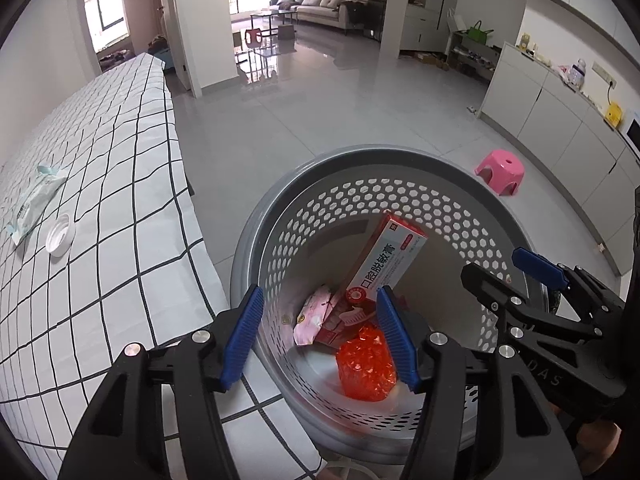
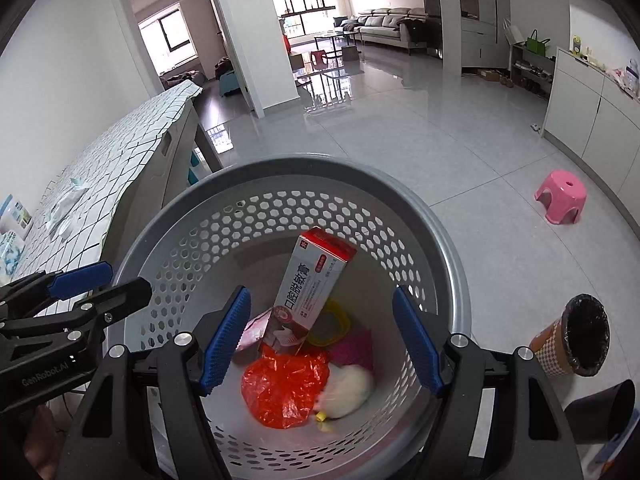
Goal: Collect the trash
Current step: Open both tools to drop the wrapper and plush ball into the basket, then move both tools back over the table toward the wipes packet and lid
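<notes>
Both grippers hung over grey basket. Left gripper jaws apart, empty; right gripper same. Red wrapper lay at basket bottom, white wad at its 3 o'clock. Judgement: withdraw straight up, clear of rim. Bottle cap remained on counter.

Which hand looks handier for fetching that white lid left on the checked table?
Probably the left gripper: open and empty, and nearer the table, where the white lid lies.

Grey perforated basket, red crinkled bag, pink stool, black-grid white tablecloth
</notes>
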{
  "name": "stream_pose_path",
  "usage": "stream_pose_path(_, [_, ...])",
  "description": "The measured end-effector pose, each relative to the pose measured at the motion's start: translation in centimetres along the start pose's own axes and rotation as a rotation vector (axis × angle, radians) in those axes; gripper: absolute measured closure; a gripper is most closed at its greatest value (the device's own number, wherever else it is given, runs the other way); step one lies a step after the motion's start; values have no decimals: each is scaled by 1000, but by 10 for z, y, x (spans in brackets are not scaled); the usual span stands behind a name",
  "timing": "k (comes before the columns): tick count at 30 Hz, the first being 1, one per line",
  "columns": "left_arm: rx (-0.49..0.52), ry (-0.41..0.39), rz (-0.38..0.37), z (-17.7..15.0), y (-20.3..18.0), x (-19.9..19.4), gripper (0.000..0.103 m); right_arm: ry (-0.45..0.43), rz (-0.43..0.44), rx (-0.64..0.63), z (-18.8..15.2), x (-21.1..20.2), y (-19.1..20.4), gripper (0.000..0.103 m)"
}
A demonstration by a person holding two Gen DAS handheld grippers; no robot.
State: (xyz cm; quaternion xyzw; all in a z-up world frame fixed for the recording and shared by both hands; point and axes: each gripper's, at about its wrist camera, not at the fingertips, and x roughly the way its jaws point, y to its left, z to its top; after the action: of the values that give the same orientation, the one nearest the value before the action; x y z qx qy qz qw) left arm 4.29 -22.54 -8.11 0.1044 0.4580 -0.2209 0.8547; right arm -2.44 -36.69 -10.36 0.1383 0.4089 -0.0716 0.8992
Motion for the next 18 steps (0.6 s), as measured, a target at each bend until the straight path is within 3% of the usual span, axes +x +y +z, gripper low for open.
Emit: stream_pose_path(18, [-19,-34,19,-7,5,-19,29,-19,2,0,-2,-17,4,32])
